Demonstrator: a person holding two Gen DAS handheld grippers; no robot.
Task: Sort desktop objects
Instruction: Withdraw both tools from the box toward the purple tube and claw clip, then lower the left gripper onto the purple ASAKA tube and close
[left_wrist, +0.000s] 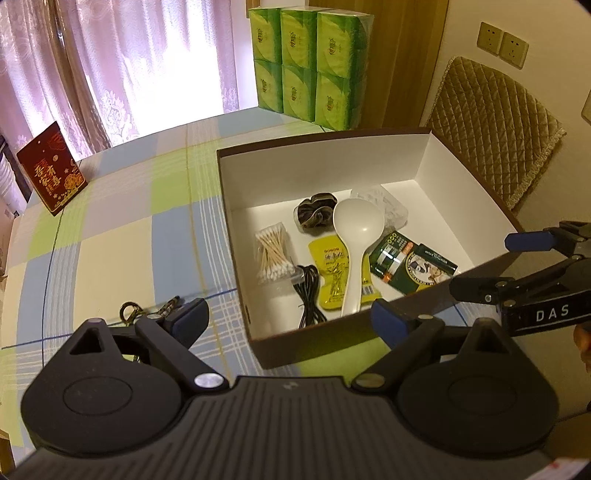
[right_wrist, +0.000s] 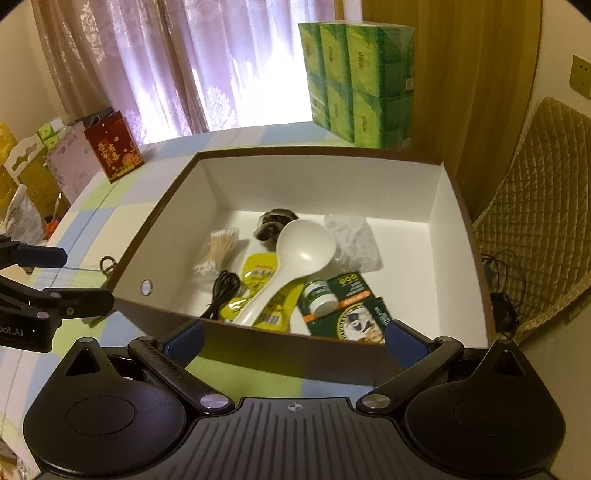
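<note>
A brown box (left_wrist: 332, 162) with a white inside stands on the checked tablecloth (left_wrist: 110, 240). In it lie a white spoon (left_wrist: 354, 236), cotton swabs (left_wrist: 271, 254), a black cable (left_wrist: 308, 291), a yellow sachet (left_wrist: 330, 275), a dark scrunchie (left_wrist: 314, 212), a clear bag (left_wrist: 388, 206) and a green packet with a small bottle (left_wrist: 413, 264). A keyring (left_wrist: 129, 312) lies left of the box. My left gripper (left_wrist: 290, 319) is open at the box's near left corner, holding nothing. My right gripper (right_wrist: 293, 341) is open before the box's (right_wrist: 314, 177) near wall, holding nothing.
Stacked green tissue packs (left_wrist: 306, 62) stand behind the box. A red gift bag (left_wrist: 51, 173) stands at the table's far left. A chair with a quilted cushion (left_wrist: 491, 125) is to the right. Each gripper shows in the other's view: right (left_wrist: 495, 264), left (right_wrist: 70, 278).
</note>
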